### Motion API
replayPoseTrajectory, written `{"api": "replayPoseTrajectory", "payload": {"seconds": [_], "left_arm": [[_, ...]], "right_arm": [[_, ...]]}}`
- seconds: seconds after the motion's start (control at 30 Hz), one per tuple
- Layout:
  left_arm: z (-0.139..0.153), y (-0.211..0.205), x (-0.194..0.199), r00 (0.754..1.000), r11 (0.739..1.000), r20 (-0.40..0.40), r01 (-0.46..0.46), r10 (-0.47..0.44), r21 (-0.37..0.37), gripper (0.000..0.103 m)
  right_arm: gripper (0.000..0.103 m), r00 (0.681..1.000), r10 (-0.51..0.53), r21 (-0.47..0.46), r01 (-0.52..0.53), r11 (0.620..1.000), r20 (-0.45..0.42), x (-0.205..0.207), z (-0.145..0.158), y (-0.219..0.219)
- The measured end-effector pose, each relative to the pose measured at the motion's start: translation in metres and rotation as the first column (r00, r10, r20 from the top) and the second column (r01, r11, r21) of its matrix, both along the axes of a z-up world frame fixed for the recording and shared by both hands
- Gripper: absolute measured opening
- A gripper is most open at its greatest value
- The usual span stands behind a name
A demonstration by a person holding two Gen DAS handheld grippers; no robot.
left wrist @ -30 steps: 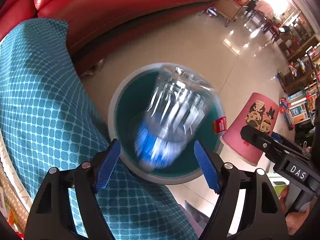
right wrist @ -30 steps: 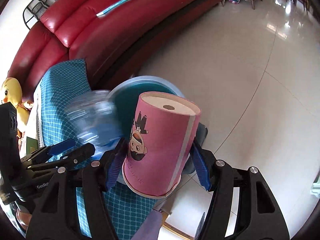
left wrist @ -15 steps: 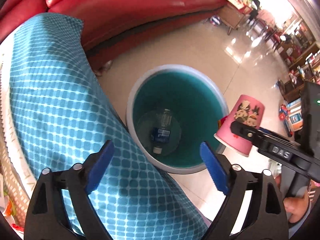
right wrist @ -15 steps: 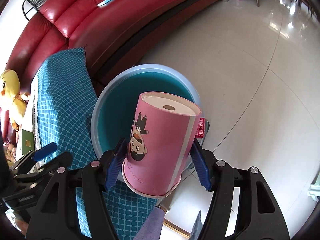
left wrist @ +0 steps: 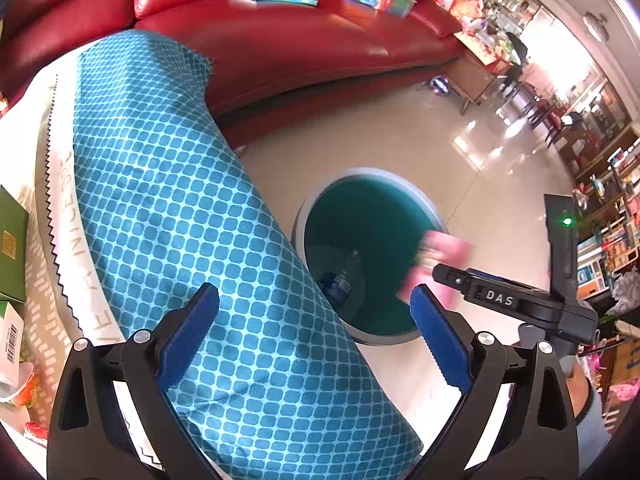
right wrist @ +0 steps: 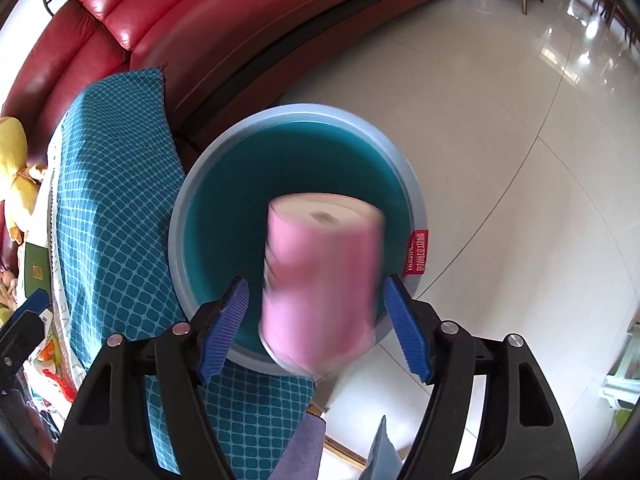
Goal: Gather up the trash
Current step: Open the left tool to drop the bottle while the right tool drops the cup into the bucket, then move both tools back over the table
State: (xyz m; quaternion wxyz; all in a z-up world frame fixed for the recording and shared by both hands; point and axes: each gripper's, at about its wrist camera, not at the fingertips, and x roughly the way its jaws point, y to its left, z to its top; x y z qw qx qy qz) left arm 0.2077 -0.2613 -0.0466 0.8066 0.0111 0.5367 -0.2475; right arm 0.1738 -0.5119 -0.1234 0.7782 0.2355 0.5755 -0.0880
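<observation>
A round bin (right wrist: 188, 216) with a grey rim and teal inside stands on the floor beside the table; it also shows in the left wrist view (left wrist: 304, 216). A clear plastic bottle (left wrist: 340, 280) lies at its bottom. My right gripper (right wrist: 316, 324) is open, its jaws clear of a blurred pink paper cup (right wrist: 320, 280) that hangs loose over the bin. The cup (left wrist: 436, 264) also appears blurred in the left wrist view. My left gripper (left wrist: 316, 336) is open and empty above the table edge.
A teal checked cloth (left wrist: 180, 220) covers the table on the left. A red leather sofa (left wrist: 300, 40) runs along the back. Boxes and wrappers (left wrist: 12, 320) lie at the table's far left. Shiny tiled floor (right wrist: 500, 120) spreads to the right.
The bottle dropped from my left gripper into the bin, and that gripper drew back over the table. My right gripper moved over the bin and opened, letting go of the pink cup.
</observation>
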Motion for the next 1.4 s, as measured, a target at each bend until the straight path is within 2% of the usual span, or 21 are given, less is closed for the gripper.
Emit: {"api": "replayPoseTrajectory", "payload": {"seconds": [0.43, 0.57, 0.63, 0.77, 0.93, 1.13, 1.27, 1.4], "left_arm": [[0.002, 0.036, -0.005, 1.000, 0.999, -0.006, -0.031, 0.031, -0.013, 0.097], [0.002, 0.052, -0.012, 0.999, 0.999, -0.006, -0.052, 0.051, -0.016, 0.097], [0.003, 0.059, -0.016, 0.998, 0.998, -0.008, -0.062, 0.062, -0.019, 0.097], [0.003, 0.081, -0.026, 0.997, 0.997, -0.007, -0.081, 0.081, -0.015, 0.098], [0.012, 0.114, -0.036, 0.992, 0.992, 0.016, -0.121, 0.122, -0.020, 0.098], [0.027, 0.167, -0.048, 0.980, 0.981, 0.049, -0.192, 0.192, -0.013, 0.098], [0.031, 0.217, -0.054, 0.961, 0.963, 0.059, -0.269, 0.269, -0.013, 0.098], [0.036, 0.273, -0.058, 0.929, 0.930, 0.069, -0.366, 0.365, 0.009, 0.098]], "right_arm": [[0.075, 1.000, -0.015, -0.004, 0.015, 1.000, -0.022, -0.004, 0.003, 0.004], [0.078, 1.000, 0.005, -0.019, -0.005, 1.000, -0.029, -0.005, 0.009, 0.013], [0.084, 0.999, 0.017, -0.021, -0.018, 1.000, -0.033, -0.005, 0.014, 0.018], [0.084, 0.998, 0.056, -0.055, -0.057, 0.997, -0.017, -0.009, 0.029, 0.035], [0.084, 0.994, 0.109, -0.079, -0.109, 0.991, -0.001, -0.009, 0.045, 0.064], [0.084, 0.977, 0.210, -0.120, -0.206, 0.971, 0.024, -0.004, 0.064, 0.120], [0.084, 0.948, 0.318, -0.158, -0.308, 0.938, 0.036, 0.003, 0.074, 0.168], [0.084, 0.921, 0.389, -0.185, -0.376, 0.908, 0.037, 0.009, 0.082, 0.210]]}}
